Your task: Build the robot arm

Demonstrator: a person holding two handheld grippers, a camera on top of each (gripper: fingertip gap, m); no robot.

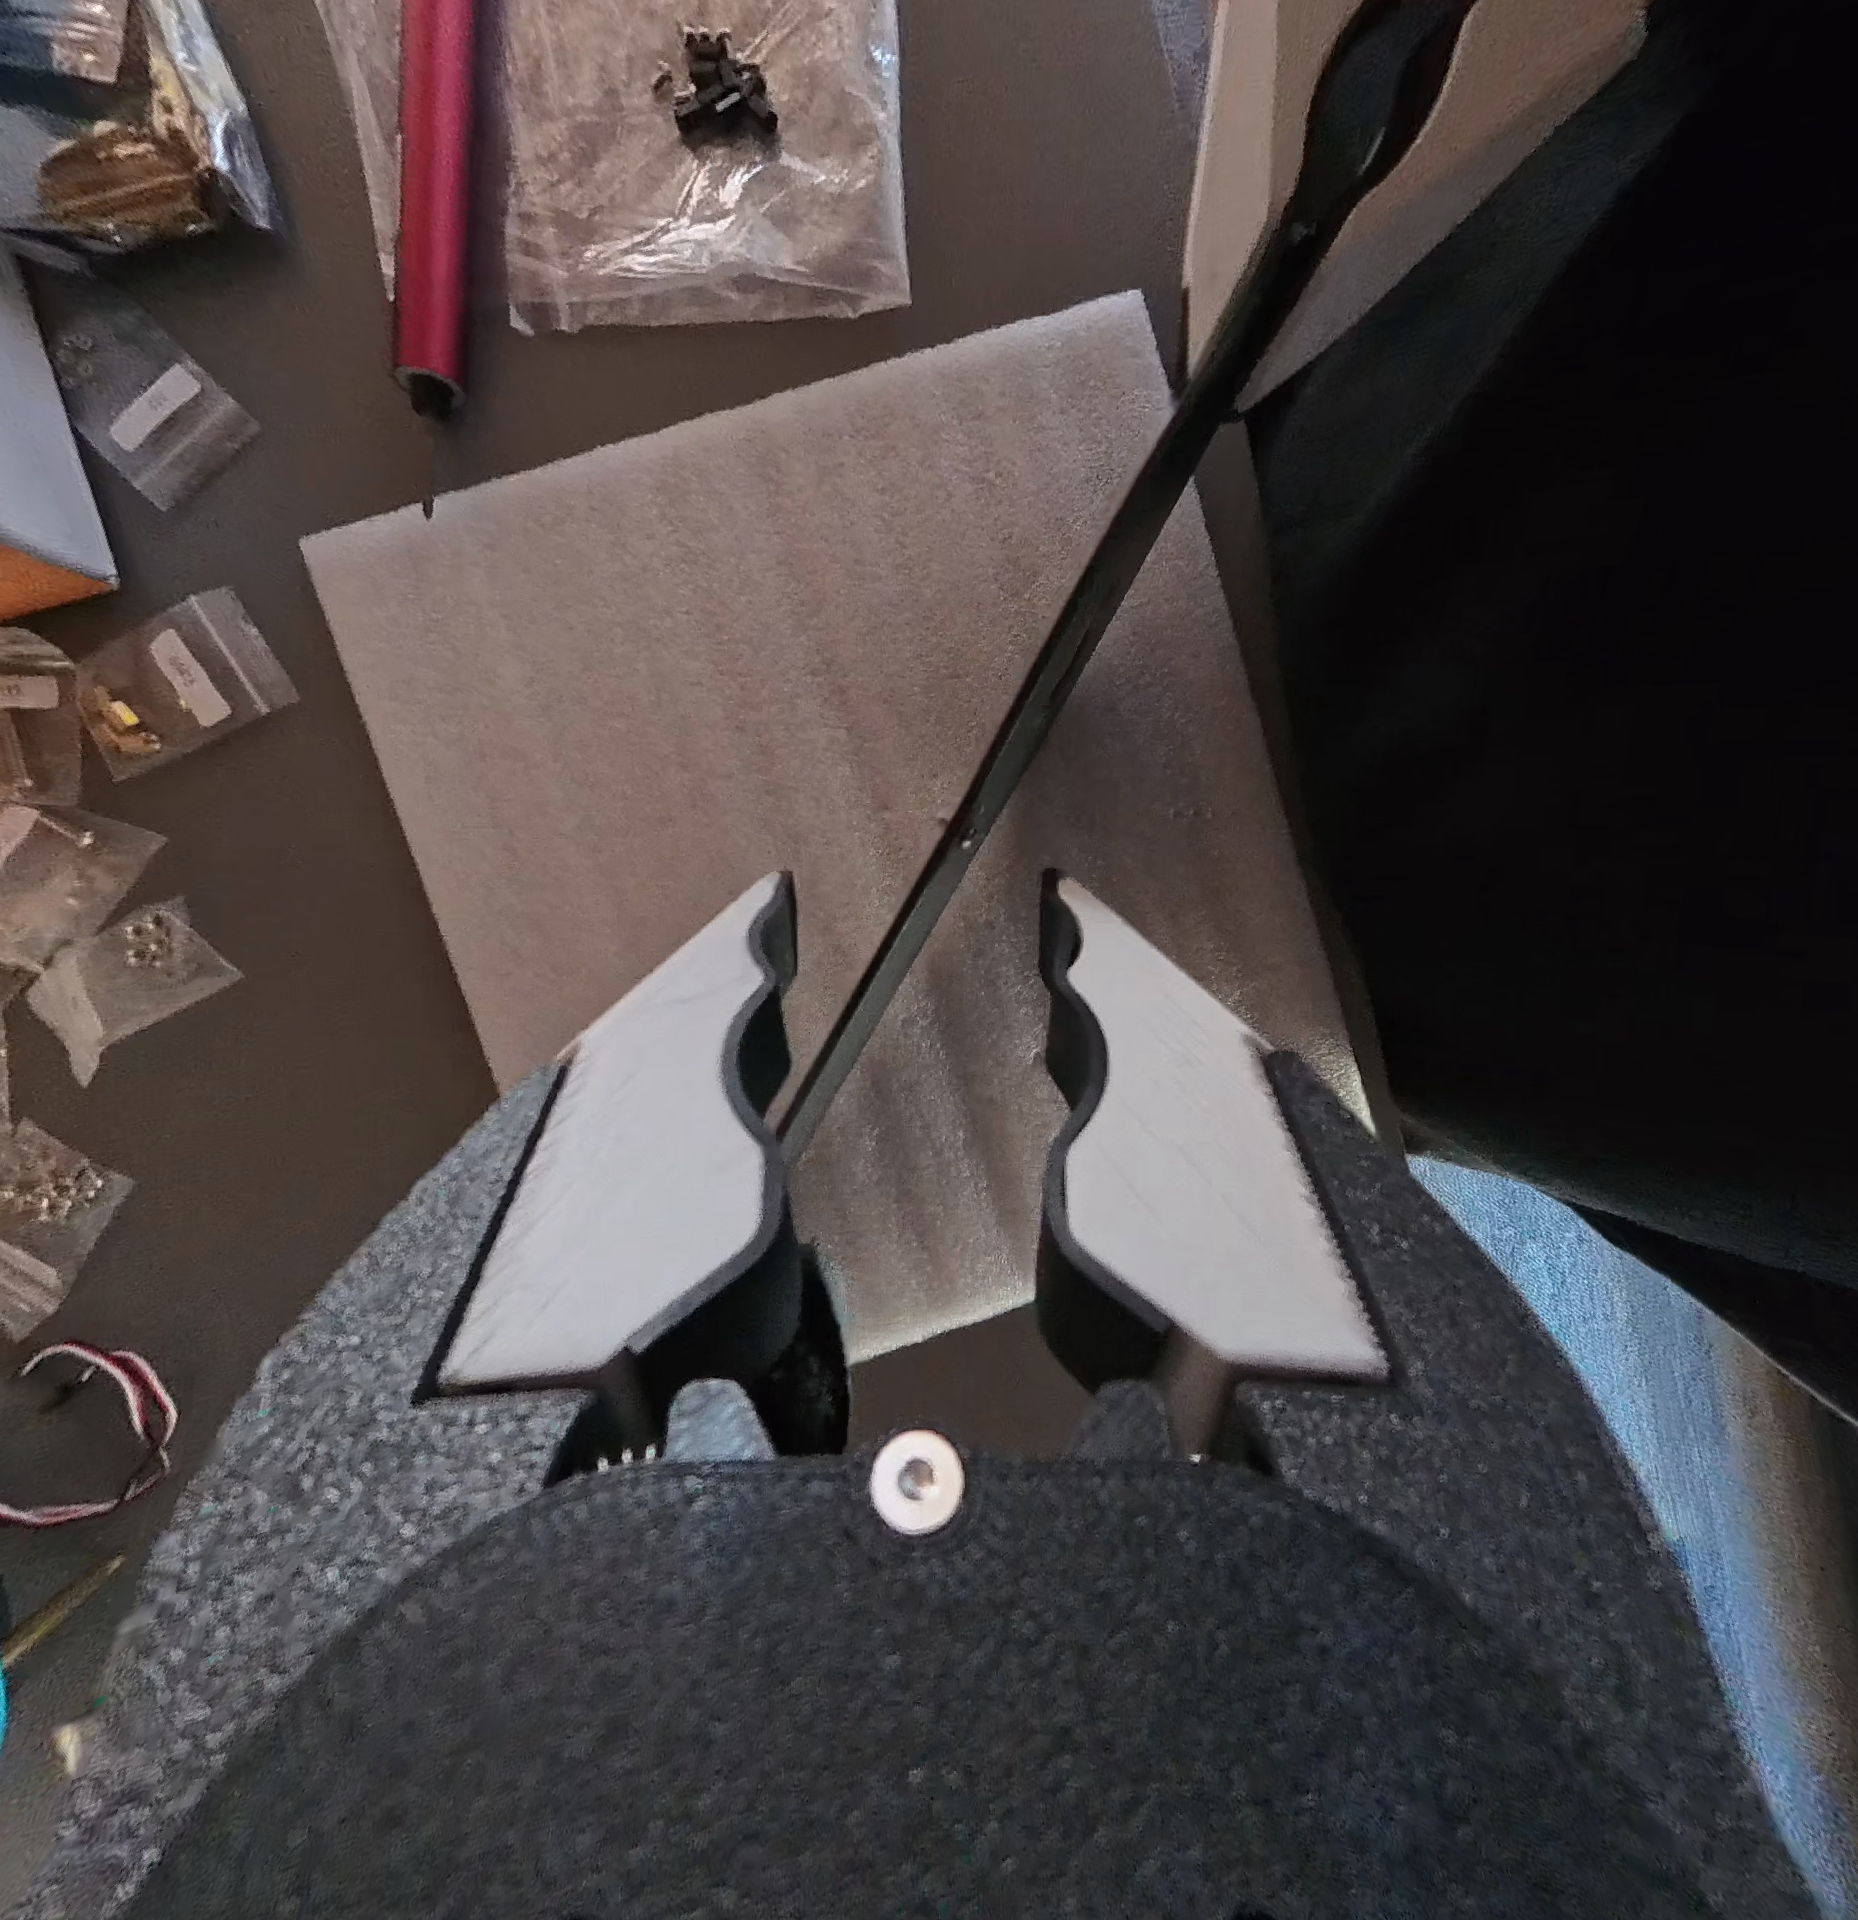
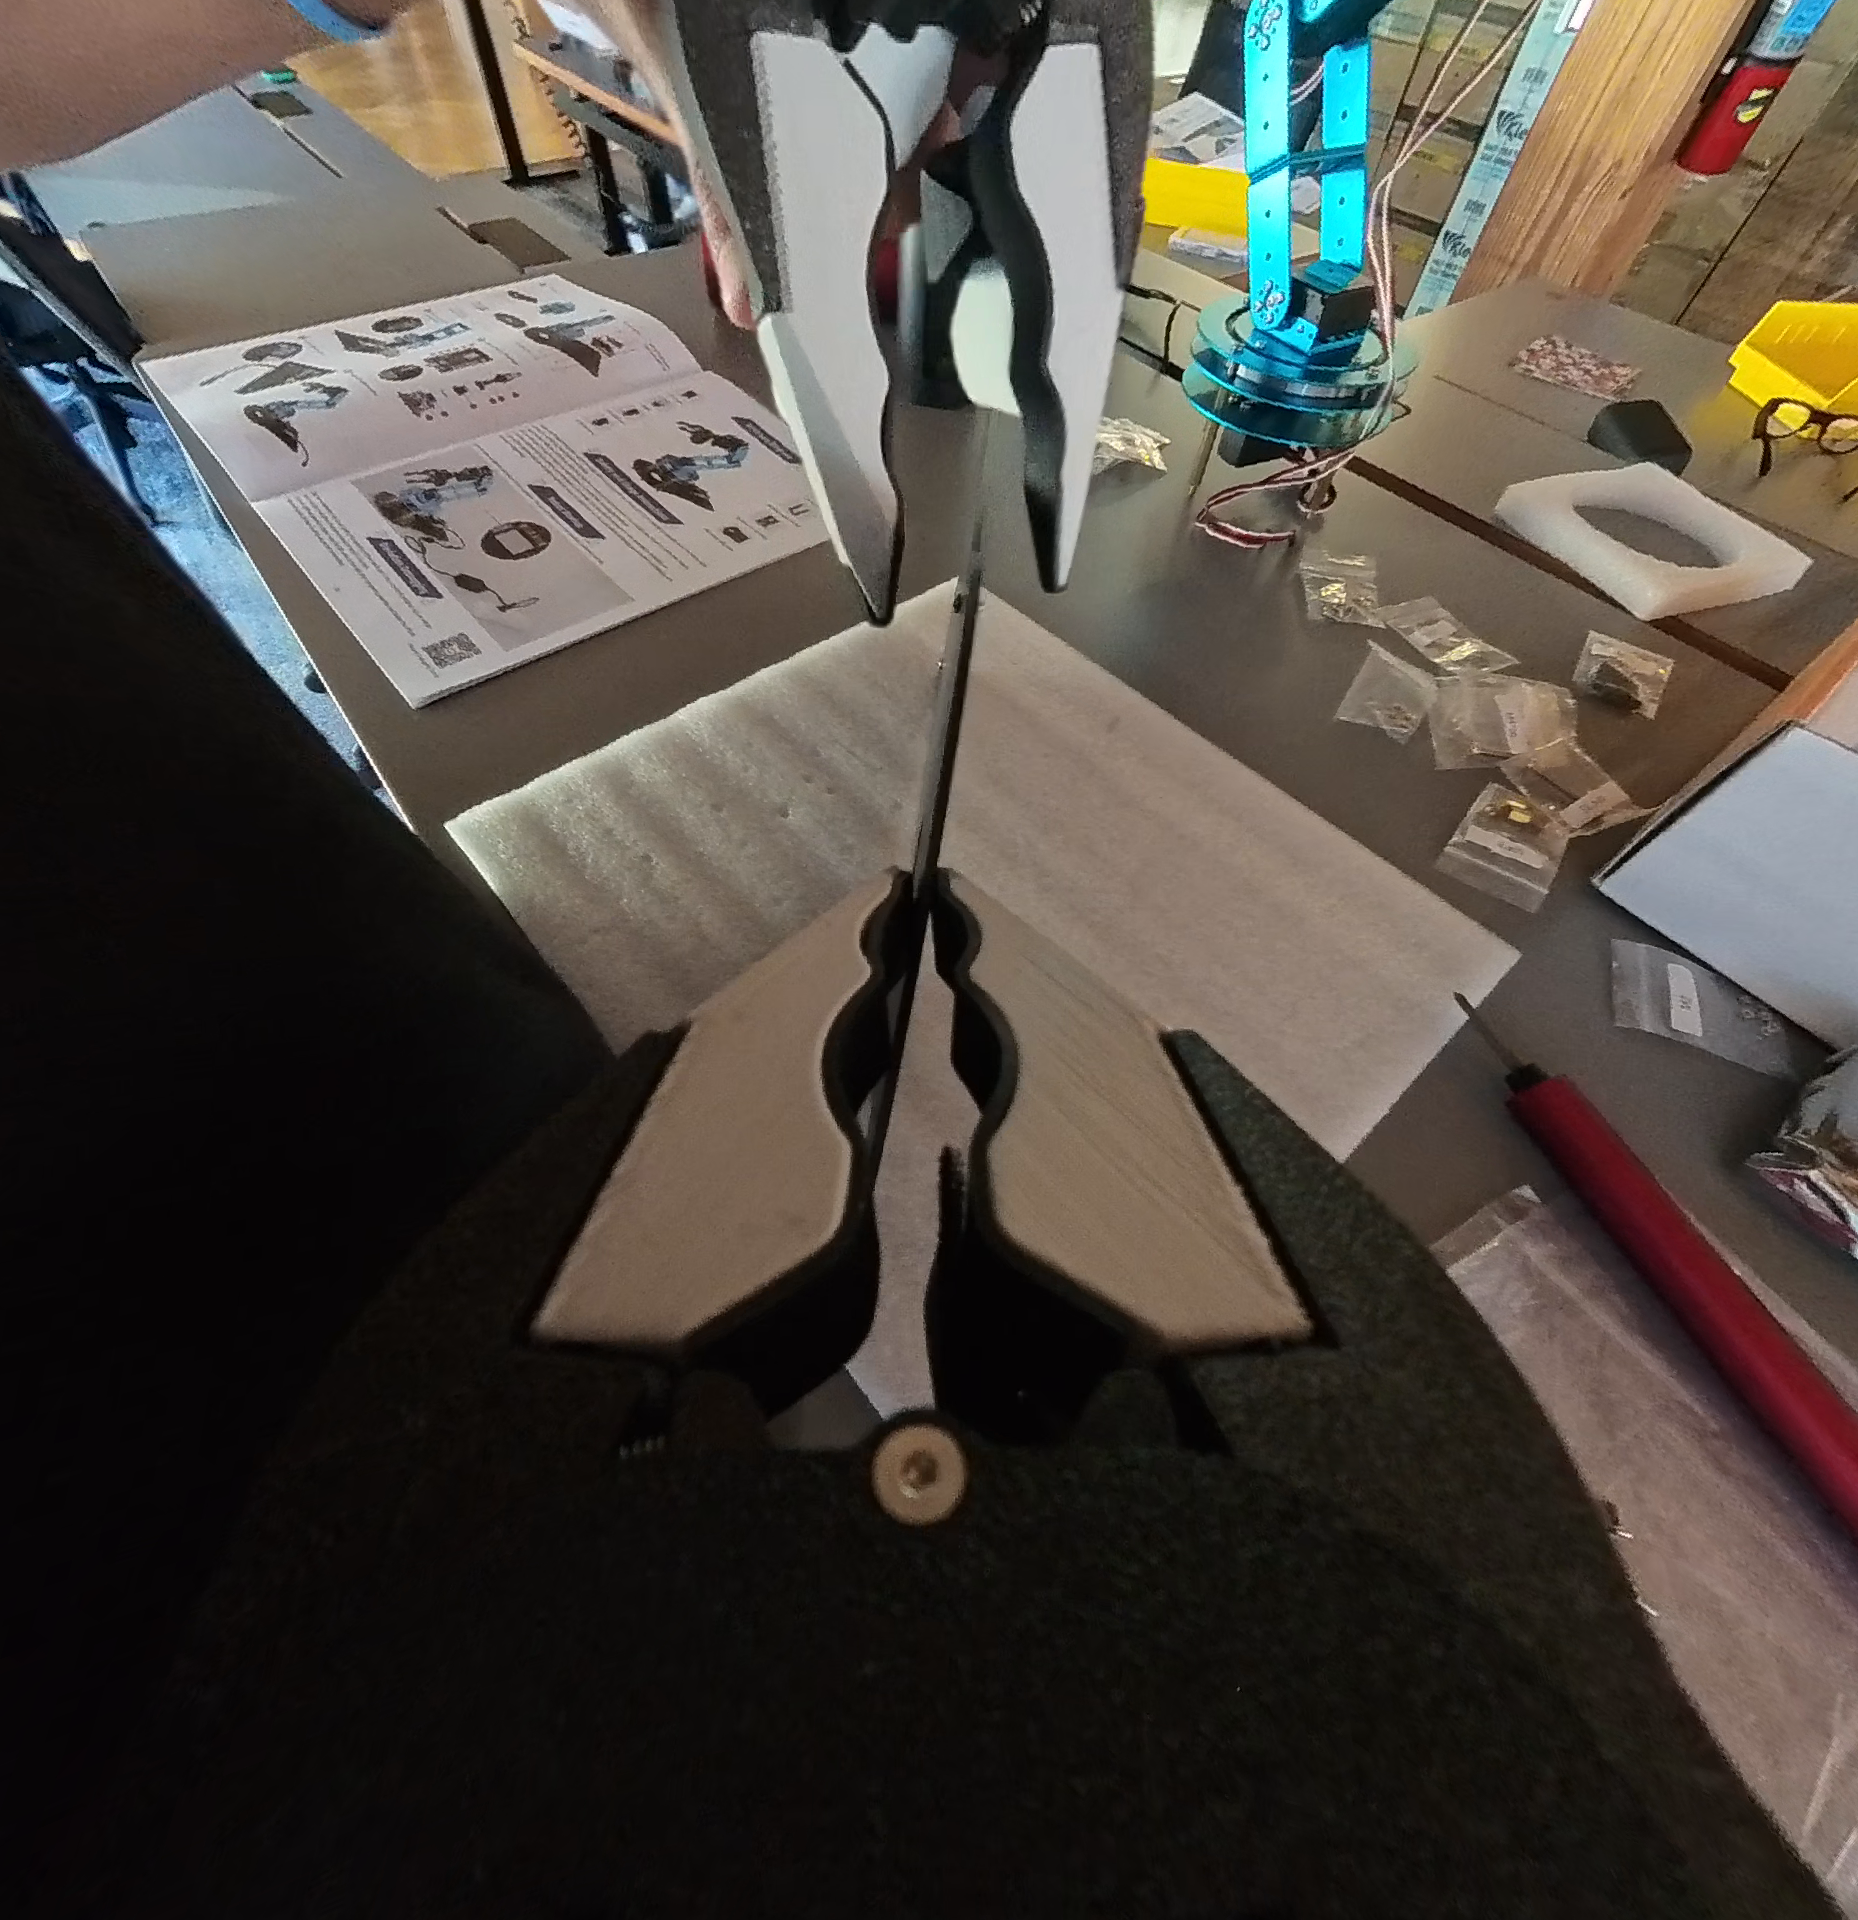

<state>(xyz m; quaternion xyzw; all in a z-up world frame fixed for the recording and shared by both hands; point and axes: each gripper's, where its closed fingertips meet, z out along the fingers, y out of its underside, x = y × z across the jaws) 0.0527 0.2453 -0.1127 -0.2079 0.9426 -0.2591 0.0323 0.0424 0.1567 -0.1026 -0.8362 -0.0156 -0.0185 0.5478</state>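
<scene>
Jaws of the right gripper (image 2: 927, 902) are clamped on a thin black plate (image 2: 946, 727) held edge-on above a white foam sheet (image 2: 1164, 831). Opposite it, the left gripper (image 1: 917, 894) has its jaws apart, the plate's far end passing between them and touching the left finger (image 1: 644, 1143). A red-handled screwdriver (image 2: 1683, 1278) and small parts bags (image 2: 1465, 717) lie nearby on the grey table (image 2: 1268, 582).

Foam sheet (image 2: 1112, 831) surface lies bare; thin black plate (image 2: 940, 748) stands edge-on above it; parts bags (image 2: 1465, 717) crowd its right.
</scene>
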